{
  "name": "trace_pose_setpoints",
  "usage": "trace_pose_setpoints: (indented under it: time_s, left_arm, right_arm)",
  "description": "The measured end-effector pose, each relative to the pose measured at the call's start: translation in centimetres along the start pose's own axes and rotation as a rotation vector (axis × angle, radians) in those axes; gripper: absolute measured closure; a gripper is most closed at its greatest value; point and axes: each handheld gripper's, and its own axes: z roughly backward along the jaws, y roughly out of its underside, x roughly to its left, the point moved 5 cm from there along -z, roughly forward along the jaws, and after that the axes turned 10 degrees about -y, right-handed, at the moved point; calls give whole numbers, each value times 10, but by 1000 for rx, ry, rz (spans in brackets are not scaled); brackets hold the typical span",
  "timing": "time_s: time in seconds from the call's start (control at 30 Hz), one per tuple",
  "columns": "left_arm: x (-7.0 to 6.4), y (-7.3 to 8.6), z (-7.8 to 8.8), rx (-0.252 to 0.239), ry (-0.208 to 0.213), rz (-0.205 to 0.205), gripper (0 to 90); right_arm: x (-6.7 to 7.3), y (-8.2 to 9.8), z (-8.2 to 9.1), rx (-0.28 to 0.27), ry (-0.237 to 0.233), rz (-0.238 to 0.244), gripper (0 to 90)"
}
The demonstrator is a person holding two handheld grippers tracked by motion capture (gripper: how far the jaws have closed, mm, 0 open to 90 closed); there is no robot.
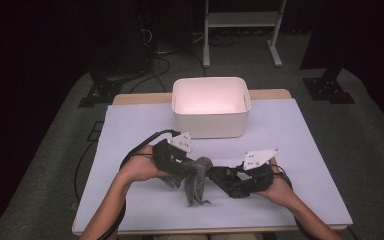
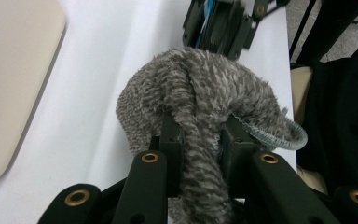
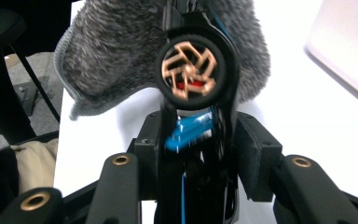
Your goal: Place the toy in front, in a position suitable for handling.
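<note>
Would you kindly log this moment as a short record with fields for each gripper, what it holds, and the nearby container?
left gripper: shut on the grey fuzzy cloth, which bunches over the jaw tips and hangs down
right gripper: shut on a black toy car, copper-spoked wheel facing the camera
white bin: on the table's far side, looks empty
table cover: pale sheet
</note>
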Motion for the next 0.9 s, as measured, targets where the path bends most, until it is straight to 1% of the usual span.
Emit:
trace_pose_setpoints:
  time_s: [0.13,0.2,0.27,0.3,0.37,0.4,0.47,0.53,0.57,0.6,0.63,0.7,0.73,0.8,0.87,0.9]
  left_arm:
    - [-2,-8,0,-1,4,-17,744]
    - [-3,-12,-1,-2,7,-28,744]
    - [-3,-14,0,-2,4,-31,745]
    - [-2,-14,1,-2,3,-31,744]
    - [-1,-15,4,-5,-1,-31,744]
    - [-1,-14,7,-8,-3,-26,744]
    - [1,-12,13,-5,-10,-32,744]
    - [2,-10,22,-17,-14,-25,744]
    - [2,-9,29,-16,-23,-25,744]
    - [2,-9,29,-16,-23,-25,744]
    - [3,-8,38,-25,-33,-26,744]
    - [4,-8,46,-36,-32,-20,745]
    - [4,-9,47,-38,-27,-24,745]
    - [2,-12,44,-26,-8,-43,745]
    - [-2,-16,35,-8,13,-55,745]
    - [-3,-18,30,1,23,-67,745]
  right_arm:
    - [3,5,21,17,15,-15,564]
    - [5,6,28,32,22,-18,567]
    - [7,6,29,50,36,-14,569]
    - [7,5,27,54,33,-10,569]
    - [7,0,22,37,20,-5,569]
    - [7,-4,19,23,5,-1,569]
    - [7,-15,10,-2,-12,13,569]
    - [6,-26,-2,-5,-31,32,569]
    - [5,-31,-10,-3,-37,40,569]
    - [4,-37,-21,-6,-53,51,569]
    - [5,-41,-29,-8,-71,59,569]
    - [7,-48,-44,-4,-95,82,569]
    - [7,-51,-51,5,-105,96,568]
    - [9,-54,-64,22,-115,113,568]
    - [11,-55,-70,28,-130,116,568]
    - [12,-54,-72,32,-135,120,568]
